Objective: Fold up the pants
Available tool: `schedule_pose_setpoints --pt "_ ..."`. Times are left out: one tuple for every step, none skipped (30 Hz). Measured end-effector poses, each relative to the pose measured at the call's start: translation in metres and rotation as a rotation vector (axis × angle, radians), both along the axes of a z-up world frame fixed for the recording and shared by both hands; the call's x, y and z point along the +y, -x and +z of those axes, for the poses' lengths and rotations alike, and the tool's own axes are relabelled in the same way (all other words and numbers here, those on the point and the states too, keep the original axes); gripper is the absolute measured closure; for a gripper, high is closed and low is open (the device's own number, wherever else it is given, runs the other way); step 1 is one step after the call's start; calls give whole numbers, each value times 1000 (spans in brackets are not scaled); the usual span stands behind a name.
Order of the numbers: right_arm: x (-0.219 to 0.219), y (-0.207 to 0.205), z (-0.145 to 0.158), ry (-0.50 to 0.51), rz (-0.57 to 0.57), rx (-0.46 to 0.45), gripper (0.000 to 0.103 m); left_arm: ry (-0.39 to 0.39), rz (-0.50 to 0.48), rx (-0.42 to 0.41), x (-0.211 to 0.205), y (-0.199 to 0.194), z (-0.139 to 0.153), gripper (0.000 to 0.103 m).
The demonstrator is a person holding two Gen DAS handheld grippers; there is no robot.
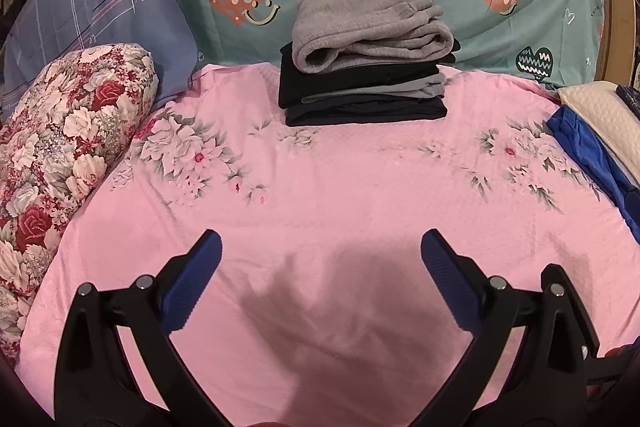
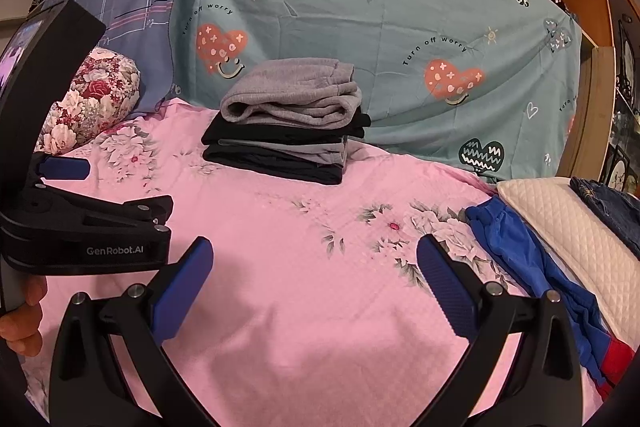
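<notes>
A stack of folded pants rests at the far side of the pink floral sheet, with a grey fleece pair on top and dark pairs under it. In the right wrist view the same stack lies ahead and left. Unfolded blue pants lie crumpled along the sheet's right edge, also visible in the left wrist view as blue pants. My left gripper is open over bare sheet and holds nothing. Likewise open and holding nothing, my right gripper hovers left of the blue pants.
A floral bolster lies along the left edge. A cream quilted pillow with a denim garment sits at the right. A teal heart-print cover rises behind the stack. The left gripper's blue pad and a hand show at far left.
</notes>
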State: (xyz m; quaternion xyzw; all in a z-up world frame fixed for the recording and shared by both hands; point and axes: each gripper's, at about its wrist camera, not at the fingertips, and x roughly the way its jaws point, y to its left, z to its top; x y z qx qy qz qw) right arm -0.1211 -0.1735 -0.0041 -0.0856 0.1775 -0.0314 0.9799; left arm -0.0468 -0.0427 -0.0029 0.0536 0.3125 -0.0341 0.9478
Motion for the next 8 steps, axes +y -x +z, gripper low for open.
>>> schedule_pose_setpoints --pt "0 0 0 1 0 0 1 -27 19 -10 -2 0 0 2" --pt "0 0 0 2 -1 1 1 -53 36 -21 -3 1 0 2" --pt "0 0 0 4 -1 2 1 -79 53 -37 -5 2 1 2" --pt "0 0 -1 6 -1 4 1 -90 46 -46 -7 3 1 2" --pt "0 0 -1 8 -1 5 1 -86 33 -42 -7 3 1 2" --pt "0 0 -1 10 -2 5 1 -83 30 -38 -7 3 1 2" --pt "0 0 0 10 -3 4 1 -82 32 -38 -7 3 1 2" --pt "0 0 0 10 -3 2 1 -88 36 -40 -7 3 1 2"
